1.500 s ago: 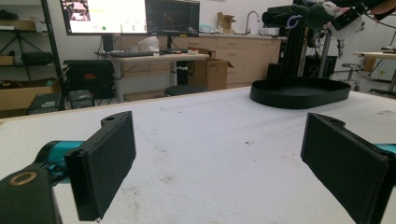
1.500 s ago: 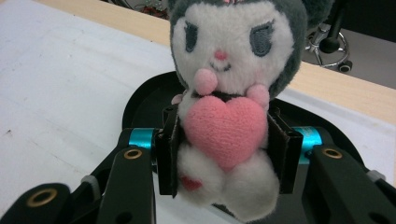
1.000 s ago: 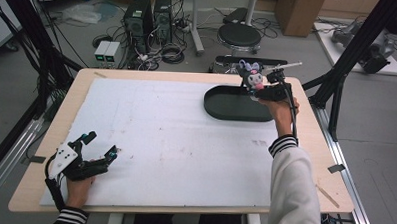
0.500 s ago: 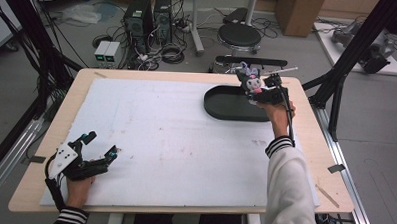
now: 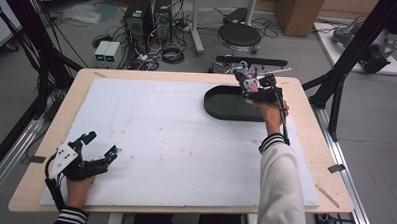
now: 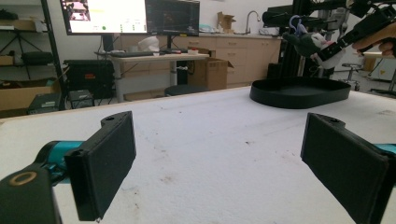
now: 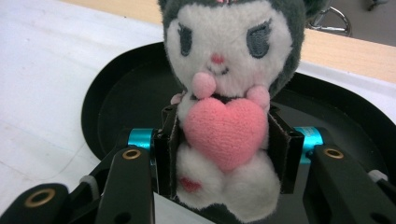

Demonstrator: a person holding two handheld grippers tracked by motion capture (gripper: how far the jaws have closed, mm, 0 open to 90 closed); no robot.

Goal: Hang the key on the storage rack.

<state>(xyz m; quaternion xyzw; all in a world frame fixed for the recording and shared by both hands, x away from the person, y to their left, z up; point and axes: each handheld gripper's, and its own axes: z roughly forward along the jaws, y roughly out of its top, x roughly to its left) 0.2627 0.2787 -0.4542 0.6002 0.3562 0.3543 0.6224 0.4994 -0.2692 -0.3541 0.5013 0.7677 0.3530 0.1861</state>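
A small plush toy (image 7: 224, 93) with a white face, dark grey hood and a pink heart on its chest is clamped at the body by my right gripper (image 7: 224, 154). That gripper (image 5: 255, 89) holds the plush toy (image 5: 248, 82) in the air above the right end of a black oval tray (image 5: 226, 105) at the table's far right. From the left gripper view the plush toy (image 6: 310, 44) hangs over the tray (image 6: 299, 91). My left gripper (image 5: 99, 146) rests open at the near left of the table, jaws wide apart, nothing between them.
A white mat (image 5: 170, 141) covers most of the wooden table (image 5: 311, 131). Beyond the far edge are a round stool (image 5: 239, 36), computer towers (image 5: 147, 15) and cables on the floor. Black frame posts (image 5: 348, 62) stand at both sides.
My right gripper has carried the plush toy slightly up and away over the tray. The left gripper has stayed still.
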